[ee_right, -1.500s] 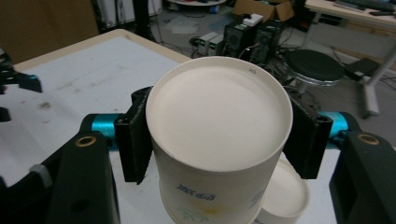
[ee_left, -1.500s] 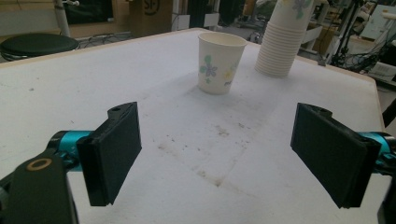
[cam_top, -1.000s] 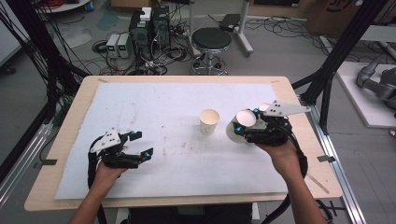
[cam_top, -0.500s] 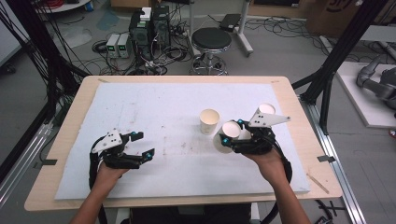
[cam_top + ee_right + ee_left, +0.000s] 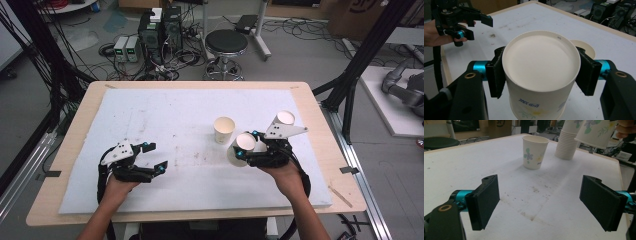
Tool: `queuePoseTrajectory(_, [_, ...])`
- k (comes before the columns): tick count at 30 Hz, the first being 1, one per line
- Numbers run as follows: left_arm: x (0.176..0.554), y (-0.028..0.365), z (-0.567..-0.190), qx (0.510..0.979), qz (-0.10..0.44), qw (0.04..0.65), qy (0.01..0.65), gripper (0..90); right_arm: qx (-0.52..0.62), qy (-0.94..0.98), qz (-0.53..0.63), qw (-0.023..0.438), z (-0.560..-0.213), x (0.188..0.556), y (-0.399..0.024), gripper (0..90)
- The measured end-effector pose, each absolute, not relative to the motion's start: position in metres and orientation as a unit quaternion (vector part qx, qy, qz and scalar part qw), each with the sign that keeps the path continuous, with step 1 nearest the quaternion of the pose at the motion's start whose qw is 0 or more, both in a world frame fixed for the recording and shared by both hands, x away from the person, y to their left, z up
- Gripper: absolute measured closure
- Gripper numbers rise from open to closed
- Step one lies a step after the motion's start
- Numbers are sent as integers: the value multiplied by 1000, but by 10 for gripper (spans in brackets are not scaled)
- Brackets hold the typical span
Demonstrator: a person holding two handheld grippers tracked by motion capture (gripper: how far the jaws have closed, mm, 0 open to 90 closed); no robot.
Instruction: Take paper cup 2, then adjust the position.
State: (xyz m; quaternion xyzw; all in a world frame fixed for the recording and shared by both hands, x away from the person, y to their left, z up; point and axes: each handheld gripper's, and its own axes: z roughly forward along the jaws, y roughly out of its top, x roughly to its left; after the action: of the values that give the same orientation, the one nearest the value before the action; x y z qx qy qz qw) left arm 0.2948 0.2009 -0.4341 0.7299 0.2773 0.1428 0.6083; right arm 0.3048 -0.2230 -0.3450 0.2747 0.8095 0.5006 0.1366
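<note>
— While the right gripper [image 5: 541, 75] clamps both pads on a paper cup [image 5: 540, 75], where's that cup sitting?

— Held off the white mat [image 5: 170, 120], just right of the lone upright cup [image 5: 224, 130]; the stack of cups [image 5: 282, 122] stands close behind the hand.

— And the left gripper [image 5: 541, 205]?

— Jaws spread wide, nothing between them, resting low over the mat near the person's side, well apart from the cups, aimed toward them.

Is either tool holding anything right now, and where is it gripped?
The right tool holds a paper cup, jaws clamped on opposite sides of its wall just under the rim. The left tool is open and holds nothing.
</note>
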Motion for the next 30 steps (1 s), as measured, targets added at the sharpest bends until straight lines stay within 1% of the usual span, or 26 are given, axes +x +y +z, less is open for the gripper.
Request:
queuePoseTrajectory(10, [293,201,-433,730,142,611,273,163,268,811,502,134,-344,306,-217,355])
queuePoseTrajectory(16, [293,196,-429,729,134,619,259,162,261,814,503,129,-344,304,-210,354])
queuePoseTrajectory(25, [294,182,-423,724,114,638,235,163,244,817,508,118,-345,305,-198,354])
queuePoseTrajectory(30, [292,169,-418,731,108,639,213,162,234,822,507,109,-345,304,-189,354])
